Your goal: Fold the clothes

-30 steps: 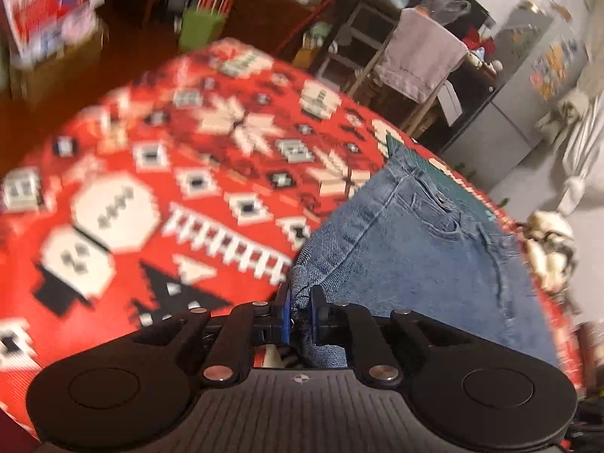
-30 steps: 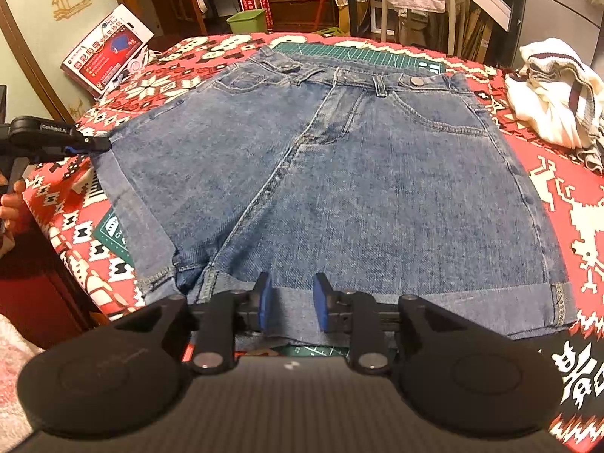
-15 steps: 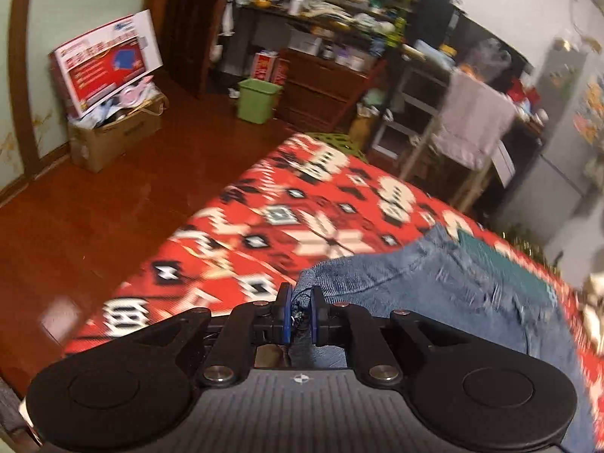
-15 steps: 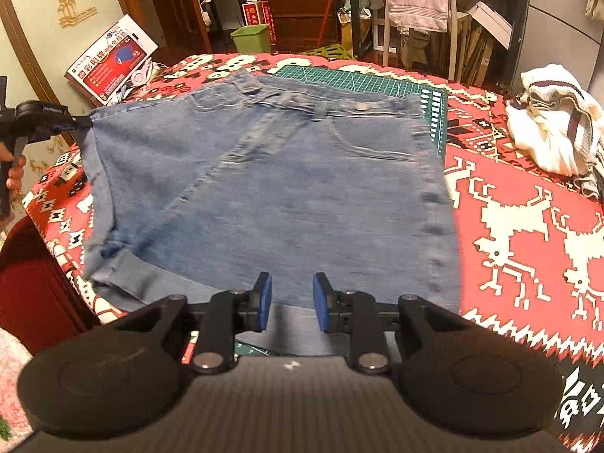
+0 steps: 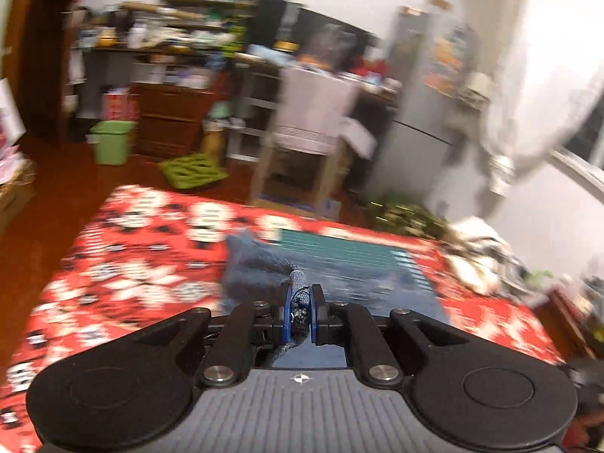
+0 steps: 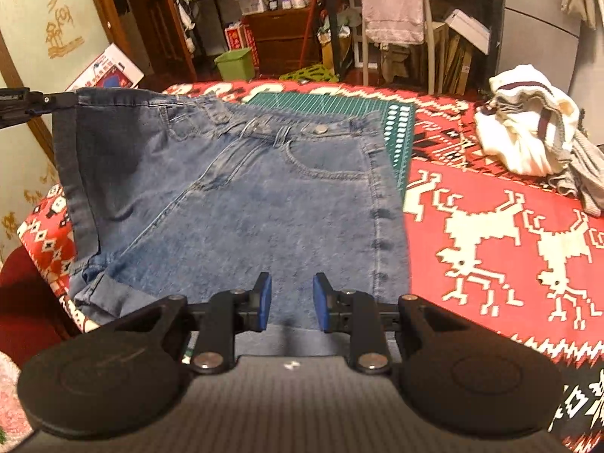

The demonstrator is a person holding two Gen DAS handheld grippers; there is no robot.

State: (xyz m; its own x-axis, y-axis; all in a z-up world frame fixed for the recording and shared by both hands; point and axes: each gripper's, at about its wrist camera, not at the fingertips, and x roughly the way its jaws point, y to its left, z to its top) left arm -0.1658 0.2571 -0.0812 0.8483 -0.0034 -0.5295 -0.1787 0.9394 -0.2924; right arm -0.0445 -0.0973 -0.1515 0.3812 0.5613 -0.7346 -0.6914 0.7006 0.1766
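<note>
Blue denim shorts lie front side up on a red patterned blanket, partly over a green cutting mat. My left gripper is shut on the cuff of the left leg. In the right wrist view that gripper sits at the far left and holds the cuff up, so the leg hangs as a dark flap. My right gripper stands open low over the near hem, with denim showing in the gap between its blue pads. The left wrist view is blurred by motion.
A heap of white and grey garments lies at the back right of the blanket. Beyond the bed stand a chair draped with a towel, a green bin and cluttered shelves. The blanket's left edge drops off beside the shorts.
My left gripper has lifted the left leg cuff higher and swung toward the shorts. The shorts' right edge has drawn in leftward. My right gripper has stayed open at the near hem.
</note>
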